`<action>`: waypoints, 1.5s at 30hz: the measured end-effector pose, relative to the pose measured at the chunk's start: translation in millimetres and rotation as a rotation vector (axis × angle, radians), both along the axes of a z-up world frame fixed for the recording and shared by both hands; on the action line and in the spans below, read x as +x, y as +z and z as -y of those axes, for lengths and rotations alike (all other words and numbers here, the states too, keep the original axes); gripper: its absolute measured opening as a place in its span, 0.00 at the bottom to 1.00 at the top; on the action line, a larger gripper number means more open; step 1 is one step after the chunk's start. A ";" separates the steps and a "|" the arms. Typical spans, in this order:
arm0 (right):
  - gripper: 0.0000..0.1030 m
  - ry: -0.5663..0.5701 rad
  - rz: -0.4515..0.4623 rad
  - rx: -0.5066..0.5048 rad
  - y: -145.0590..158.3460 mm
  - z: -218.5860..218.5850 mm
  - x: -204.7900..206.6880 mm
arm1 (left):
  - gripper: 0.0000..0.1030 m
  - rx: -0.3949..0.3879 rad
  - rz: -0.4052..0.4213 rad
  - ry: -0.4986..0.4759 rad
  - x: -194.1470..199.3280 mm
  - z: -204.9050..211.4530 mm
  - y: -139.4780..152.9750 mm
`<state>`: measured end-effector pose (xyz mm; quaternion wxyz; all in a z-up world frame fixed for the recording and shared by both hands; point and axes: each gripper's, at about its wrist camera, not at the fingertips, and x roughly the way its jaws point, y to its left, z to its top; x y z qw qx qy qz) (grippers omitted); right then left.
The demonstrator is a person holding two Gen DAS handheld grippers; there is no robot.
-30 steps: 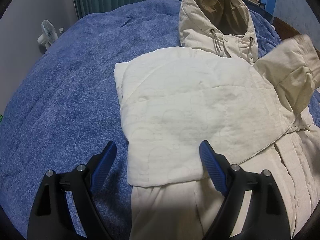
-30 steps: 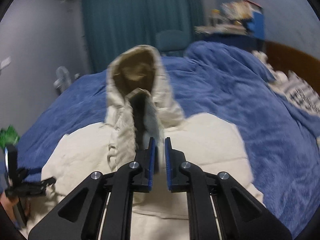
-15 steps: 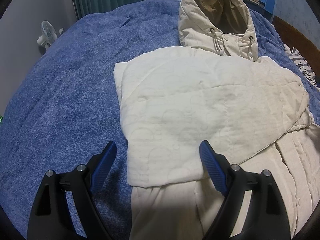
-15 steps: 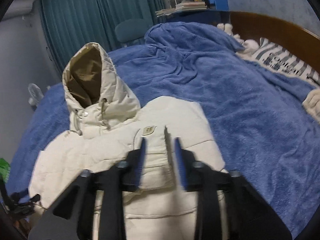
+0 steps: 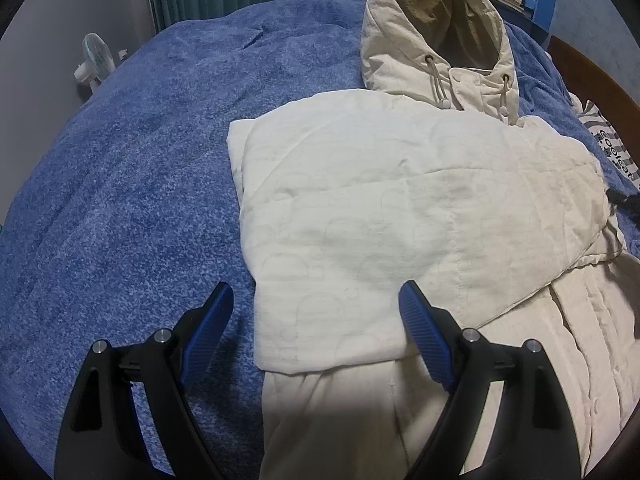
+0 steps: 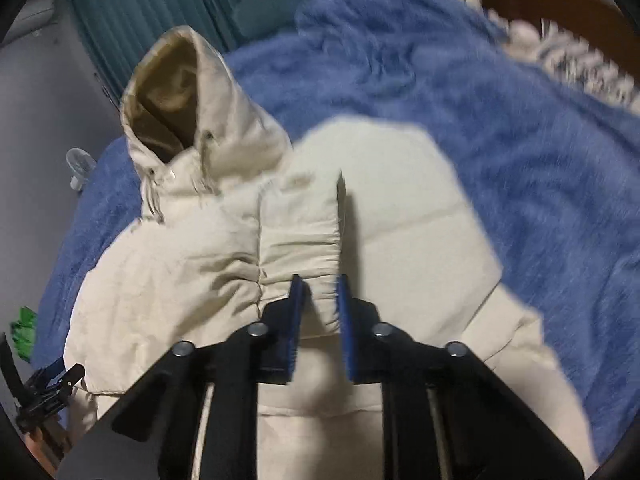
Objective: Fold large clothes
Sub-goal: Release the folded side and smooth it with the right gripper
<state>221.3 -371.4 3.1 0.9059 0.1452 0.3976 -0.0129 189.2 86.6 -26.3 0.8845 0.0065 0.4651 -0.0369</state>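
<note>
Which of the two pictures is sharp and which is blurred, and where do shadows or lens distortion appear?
Left wrist view: sharp; the cream hooded jacket shows its stitching clearly, a dark shadow lies over the lower hem, and the fisheye bends the blue blanket and darkens the corners. Right wrist view: motion blur smears the blanket and the striped pillow; the right gripper casts a shadow on the sleeve cuff.

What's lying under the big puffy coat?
A fuzzy blue blanket shows all around the cream coat and runs beneath it. Whatever else lies beneath the coat is covered, so I cannot tell.
</note>
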 end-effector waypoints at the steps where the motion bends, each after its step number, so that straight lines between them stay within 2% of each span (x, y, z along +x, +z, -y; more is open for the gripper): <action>1: 0.09 -0.005 0.030 -0.021 9.4 -1.1 -3.6 | 0.78 -0.002 -0.001 0.000 0.3 -0.3 0.0; 3: 0.06 -0.015 0.089 -0.071 30.3 -3.8 -11.5 | 0.79 -0.001 0.001 -0.002 0.1 0.3 0.4; 5: 0.06 -0.013 0.117 -0.063 42.3 -2.6 -17.7 | 0.79 0.007 0.007 -0.004 -0.6 1.2 1.5; 8: 0.06 -0.012 0.093 -0.108 41.7 -2.6 -20.9 | 0.78 0.014 0.016 -0.003 -1.4 2.0 4.3; 11: 0.06 0.000 0.018 -0.147 22.0 3.7 -26.4 | 0.78 0.002 0.015 -0.006 -2.2 0.0 6.3; 18: 0.07 -0.025 -0.116 -0.087 -27.6 18.1 -4.0 | 0.80 -0.021 -0.026 -0.013 4.3 -1.3 -3.0; 23: 0.09 -0.038 -0.147 -0.090 -39.3 15.1 2.5 | 0.93 -0.032 -0.057 0.016 8.1 -8.0 -12.3; 26: 0.12 -0.047 -0.162 -0.088 -46.5 13.5 6.2 | 0.94 -0.092 -0.089 0.034 10.9 -15.7 -22.0; 29: 0.13 -0.050 -0.160 -0.108 -50.7 11.3 5.0 | 0.94 -0.152 -0.086 0.058 8.5 -22.6 -28.3; 32: 0.16 -0.056 -0.151 -0.150 -47.0 6.2 3.3 | 0.94 -0.099 -0.060 0.060 3.5 -17.0 -25.6; 34: 0.23 -0.072 -0.141 -0.191 -41.7 3.1 -1.2 | 0.94 -0.043 -0.042 0.060 0.2 -11.2 -22.0; 35: 0.30 -0.081 -0.137 -0.199 -38.4 3.5 -5.1 | 0.94 -0.006 -0.033 0.064 -1.8 -7.3 -18.7; 36: 0.37 -0.085 -0.135 -0.189 -35.7 4.6 -8.0 | 0.94 0.034 -0.021 0.069 -4.0 -3.2 -13.6; 37: 0.38 -0.091 -0.126 -0.160 -31.2 7.0 -12.8 | 0.94 0.088 0.000 0.072 -8.1 3.7 -5.5; 39: 0.42 -0.100 -0.092 -0.107 -19.1 10.4 -21.5 | 0.93 0.129 0.039 0.057 -13.9 13.1 8.6; 41: 0.45 -0.101 -0.069 -0.097 -10.5 9.4 -25.0 | 0.93 0.147 0.079 0.030 -21.2 23.7 22.6; 45: 0.57 -0.077 -0.025 0.006 5.1 -1.9 -22.5 | 0.93 0.148 0.070 0.021 -20.9 46.5 40.2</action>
